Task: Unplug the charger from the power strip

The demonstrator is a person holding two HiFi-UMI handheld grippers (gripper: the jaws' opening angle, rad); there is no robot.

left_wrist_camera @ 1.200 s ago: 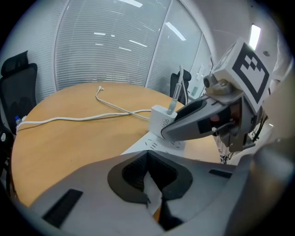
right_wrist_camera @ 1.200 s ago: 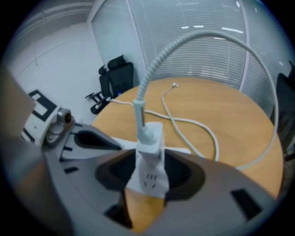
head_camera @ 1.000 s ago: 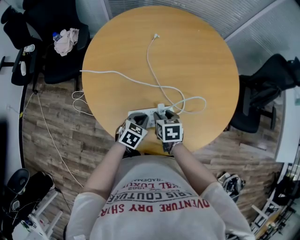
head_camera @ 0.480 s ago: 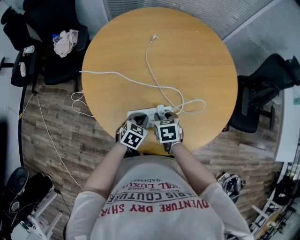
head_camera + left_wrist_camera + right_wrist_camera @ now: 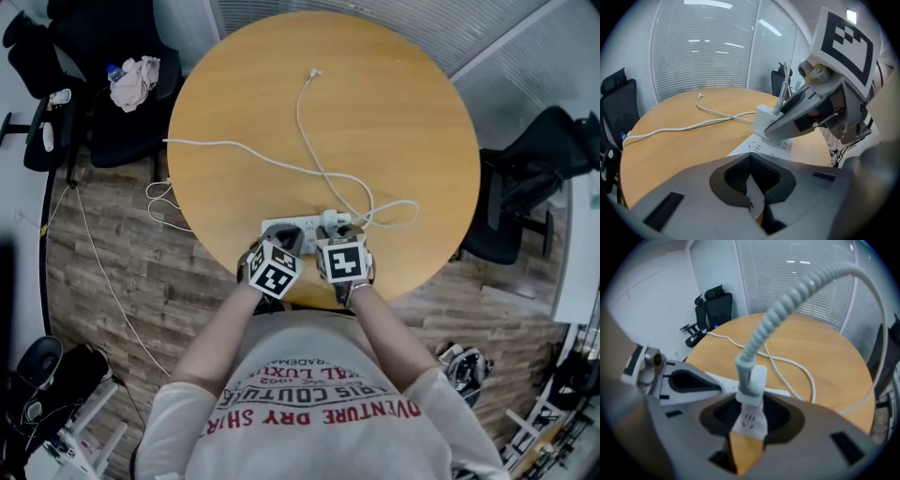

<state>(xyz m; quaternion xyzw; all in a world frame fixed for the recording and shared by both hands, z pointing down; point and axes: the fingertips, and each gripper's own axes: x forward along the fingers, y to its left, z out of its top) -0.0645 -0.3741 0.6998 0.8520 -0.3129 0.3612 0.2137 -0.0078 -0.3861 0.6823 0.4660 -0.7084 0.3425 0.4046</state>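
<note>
A white power strip (image 5: 302, 225) lies at the near edge of the round wooden table (image 5: 394, 112). A white charger (image 5: 330, 219) stands plugged in near its right end, its cable (image 5: 302, 122) running off across the table. My right gripper (image 5: 334, 234) points steeply down over the charger. In the right gripper view the charger (image 5: 752, 413) sits between the jaws with both pads against its sides, and its ribbed cable (image 5: 787, 305) arches up. My left gripper (image 5: 284, 246) is on the strip's left end. Its jaws (image 5: 750, 161) meet at the tips over the strip (image 5: 761, 149).
The strip's own cord (image 5: 216, 145) trails over the table's left edge to the wooden floor. A black chair (image 5: 122, 103) with a cloth on it stands at the left and another black chair (image 5: 534, 178) at the right. Window blinds run behind the table.
Both grippers stay over the strip. The right gripper's marker cube has rolled slightly. The cables lie as before.
</note>
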